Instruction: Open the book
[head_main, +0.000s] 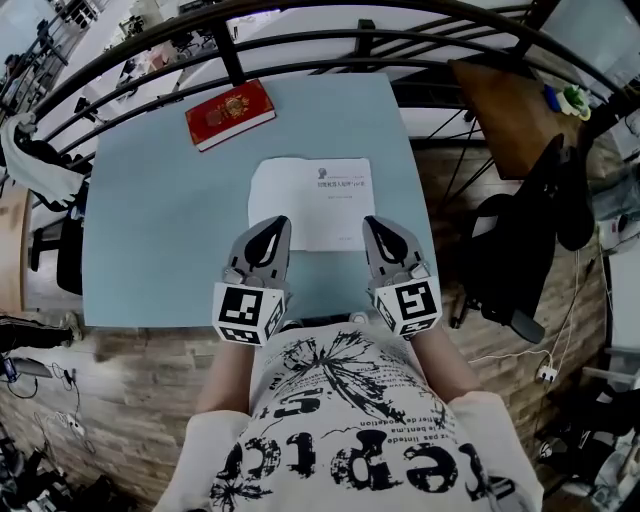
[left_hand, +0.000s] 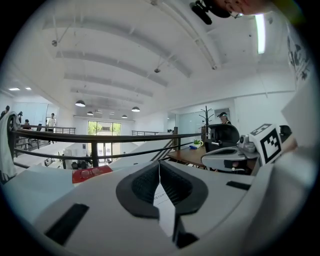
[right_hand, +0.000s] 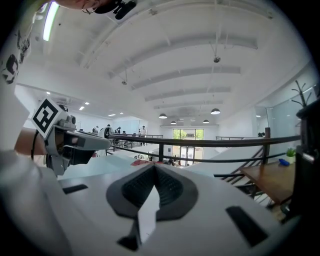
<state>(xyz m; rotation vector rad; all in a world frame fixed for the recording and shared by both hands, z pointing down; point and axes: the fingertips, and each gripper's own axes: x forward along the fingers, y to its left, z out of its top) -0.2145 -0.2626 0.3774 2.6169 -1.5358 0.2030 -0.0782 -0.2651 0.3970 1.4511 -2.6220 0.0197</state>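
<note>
A red book (head_main: 230, 113) with a gold emblem lies closed at the far left of the pale blue table (head_main: 150, 230); it also shows in the left gripper view as a red book (left_hand: 90, 173) beyond the jaws. A white printed booklet or sheet (head_main: 312, 200) lies flat at the table's middle. My left gripper (head_main: 277, 222) hovers over its near left corner, jaws together and empty. My right gripper (head_main: 371, 221) hangs over its near right corner, jaws also together with nothing in them. Both gripper views show the pads meeting: left gripper (left_hand: 159, 164), right gripper (right_hand: 154, 168).
A black metal railing (head_main: 300, 45) curves behind the table's far edge. A wooden desk (head_main: 505, 105) and a black chair (head_main: 535, 235) stand at the right. Wood floor (head_main: 130, 390) surrounds the table. The person's printed T-shirt (head_main: 350, 430) fills the near edge.
</note>
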